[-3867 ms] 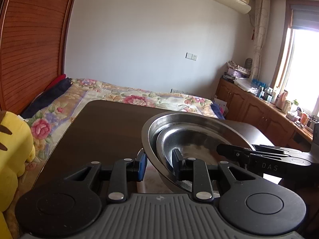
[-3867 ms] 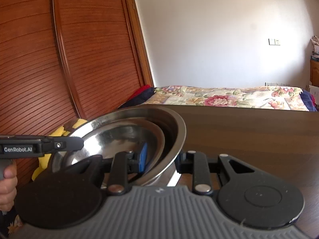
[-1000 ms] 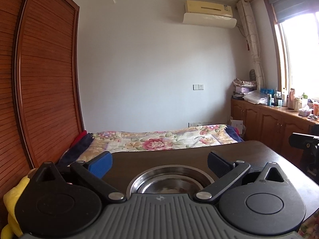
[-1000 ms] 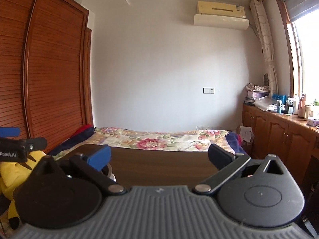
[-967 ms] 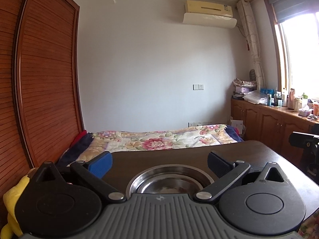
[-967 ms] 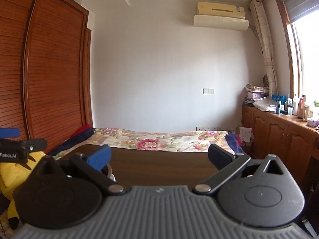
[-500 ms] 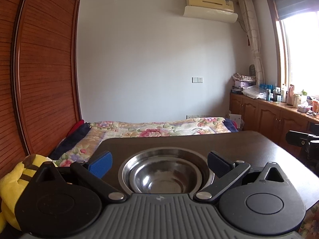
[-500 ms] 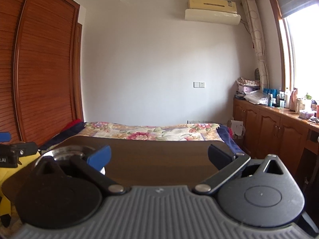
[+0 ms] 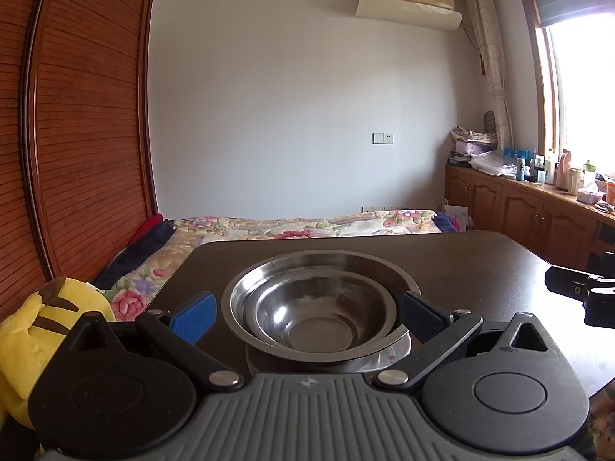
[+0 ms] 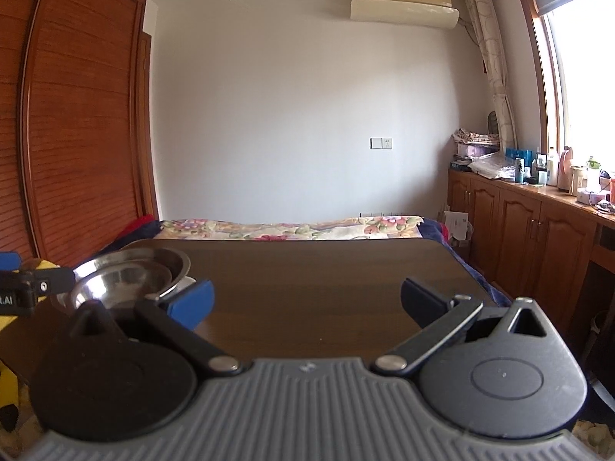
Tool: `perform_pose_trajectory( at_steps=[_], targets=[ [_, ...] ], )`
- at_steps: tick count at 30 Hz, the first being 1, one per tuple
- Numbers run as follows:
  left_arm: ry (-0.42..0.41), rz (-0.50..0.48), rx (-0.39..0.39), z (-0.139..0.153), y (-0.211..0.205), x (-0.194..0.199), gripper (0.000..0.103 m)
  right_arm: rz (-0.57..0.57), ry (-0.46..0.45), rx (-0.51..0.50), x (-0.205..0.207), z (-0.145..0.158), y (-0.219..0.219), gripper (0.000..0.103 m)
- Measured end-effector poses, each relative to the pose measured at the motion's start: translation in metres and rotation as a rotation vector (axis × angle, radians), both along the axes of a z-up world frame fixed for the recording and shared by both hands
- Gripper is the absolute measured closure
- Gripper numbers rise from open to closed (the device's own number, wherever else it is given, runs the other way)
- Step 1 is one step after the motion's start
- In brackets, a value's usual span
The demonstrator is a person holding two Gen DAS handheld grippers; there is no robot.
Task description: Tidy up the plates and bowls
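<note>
Left wrist view: left gripper (image 9: 307,317) spread wide, blue-padded fingers (image 9: 194,317) either side of the stacked bowls and clear of them, nothing held. Nearly four seconds back, clamped on the rim of the raised stack; now released. Against half a second ago, tilted further down, so more of the stack shows. Large steel bowl (image 9: 321,269) upright on the dark table (image 9: 480,265), near its front left part. Smaller steel bowl (image 9: 307,319) nested inside, sitting slightly toward the camera, shiny, with a pale dull patch at the bottom. White plate (image 9: 388,355) peeking out under the large bowl, with a faint floral print on its rim. Yellow plush toy (image 9: 34,330) off the table's left edge. Black tip of the right gripper at the far right edge. Bed with floral cover (image 9: 307,226) beyond the table.

Right wrist view: right gripper (image 10: 305,303) likewise fully spread, gripping nothing, over bare tabletop (image 10: 326,276). Earlier shut on the opposite rim of the same stack; since half a second ago angled lower, more table visible. Bowl stack (image 10: 130,274) well to the left, by the table's left edge, partly hidden behind the left gripper's black finger (image 10: 38,284). Smaller bowl visible inside the larger; plate edge barely showing below.
</note>
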State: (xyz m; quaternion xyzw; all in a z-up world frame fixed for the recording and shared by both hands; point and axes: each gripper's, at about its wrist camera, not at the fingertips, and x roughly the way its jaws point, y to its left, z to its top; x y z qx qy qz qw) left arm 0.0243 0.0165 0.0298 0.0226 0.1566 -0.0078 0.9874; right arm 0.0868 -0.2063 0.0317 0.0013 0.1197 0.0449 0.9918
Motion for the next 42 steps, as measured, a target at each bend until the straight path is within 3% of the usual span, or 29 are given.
perform_pose_trajectory(
  at_steps=[42],
  targets=[
    [0.001,0.001,0.001,-0.0005,0.001,-0.0002,0.0,0.004,0.004,0.007,0.0033,-0.0012,-0.0033,0.0]
  ],
)
